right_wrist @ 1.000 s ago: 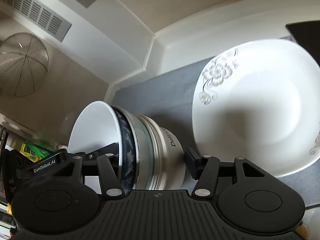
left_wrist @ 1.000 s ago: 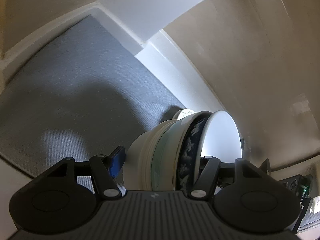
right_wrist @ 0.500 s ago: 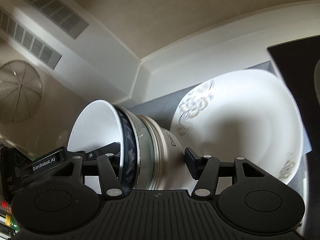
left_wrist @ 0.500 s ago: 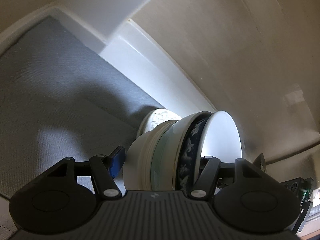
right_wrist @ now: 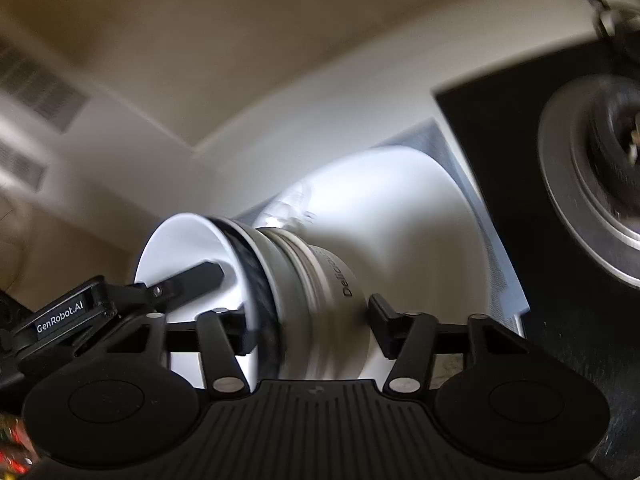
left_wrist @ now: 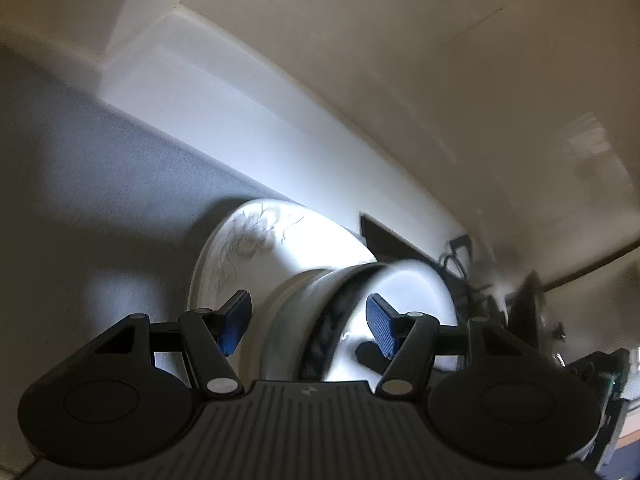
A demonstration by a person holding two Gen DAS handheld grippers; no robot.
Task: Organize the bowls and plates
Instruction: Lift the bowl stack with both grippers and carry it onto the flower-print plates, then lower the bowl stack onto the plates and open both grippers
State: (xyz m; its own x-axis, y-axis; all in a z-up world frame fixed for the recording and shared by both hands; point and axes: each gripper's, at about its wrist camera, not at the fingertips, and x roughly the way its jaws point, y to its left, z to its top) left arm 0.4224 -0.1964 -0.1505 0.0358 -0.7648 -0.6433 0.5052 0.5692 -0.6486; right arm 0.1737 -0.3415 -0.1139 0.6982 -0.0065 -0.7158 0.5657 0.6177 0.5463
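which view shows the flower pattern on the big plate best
The left wrist view: the big plate shows its grey flower drawing clearly, left of the bowl stack. In the right wrist view the plate is motion-blurred and overexposed, with only a faint smear of pattern visible.

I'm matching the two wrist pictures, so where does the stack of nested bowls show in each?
Left wrist: stack of nested bowls low centre, between the tool's fingers, blurred.
Right wrist: stack low centre-left, on its side.
Shared landmark: the flower-patterned white plate behind the stack, right of it in the right wrist view.
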